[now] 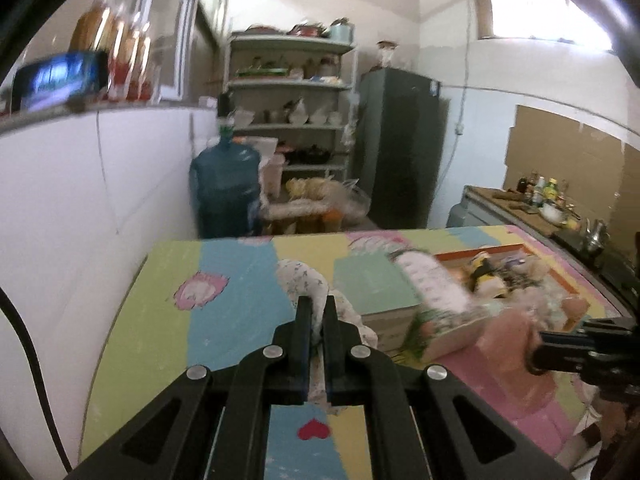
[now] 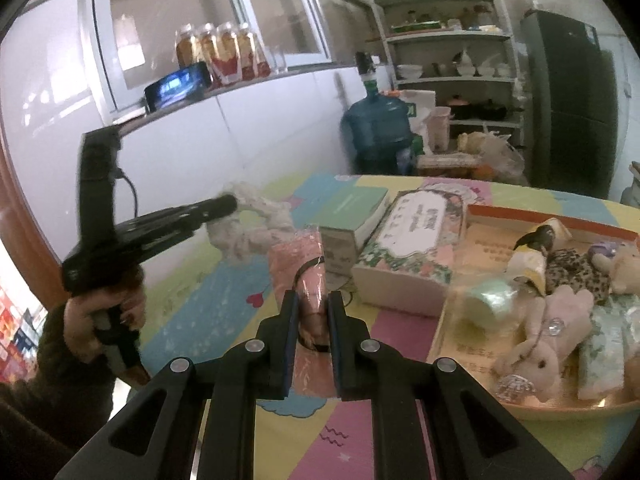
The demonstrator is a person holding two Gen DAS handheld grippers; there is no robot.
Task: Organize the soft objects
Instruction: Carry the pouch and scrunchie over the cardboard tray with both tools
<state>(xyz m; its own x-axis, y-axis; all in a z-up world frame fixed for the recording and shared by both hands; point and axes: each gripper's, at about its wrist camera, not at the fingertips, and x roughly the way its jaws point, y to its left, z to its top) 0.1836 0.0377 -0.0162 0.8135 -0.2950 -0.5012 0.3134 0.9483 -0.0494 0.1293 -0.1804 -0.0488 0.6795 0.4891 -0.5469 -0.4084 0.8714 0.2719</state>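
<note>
On a table point(image 2: 208, 312) covered in a pastel patchwork cloth, a person's hand point(image 2: 100, 312) at far left grips the handle of the left gripper point(image 1: 316, 312), whose fingers point(image 1: 304, 320) are pressed together on a white floral cloth point(image 1: 308, 280). In the right wrist view that cloth point(image 2: 256, 220) hangs in a blurred bundle from the fingertips, apparently lifted clear of the table. Toward the middle, the right gripper point(image 2: 314, 308) has its fingers point(image 2: 289, 312) clamped on a pink soft item point(image 2: 308, 280) with a dark band; from these views it cannot be told whether the item rests on the table or hangs above it. Just beyond stand a small green-topped box point(image 2: 352, 216) and, touching it on the right, a flowered tissue box point(image 2: 416, 240). At right sits an orange-rimmed tray point(image 2: 552, 216) already holding soft things: a pink plush rabbit point(image 2: 552, 336), a leopard-print toy point(image 2: 576, 268), a pale green roll point(image 2: 488, 300) and a folded floral cloth point(image 2: 604, 348). The sorting looks well under way: several pieces are in the tray, while the two now held appear to be the last loose ones on the table and, by this reading, have yet to be carried right and set down with the rest.
</note>
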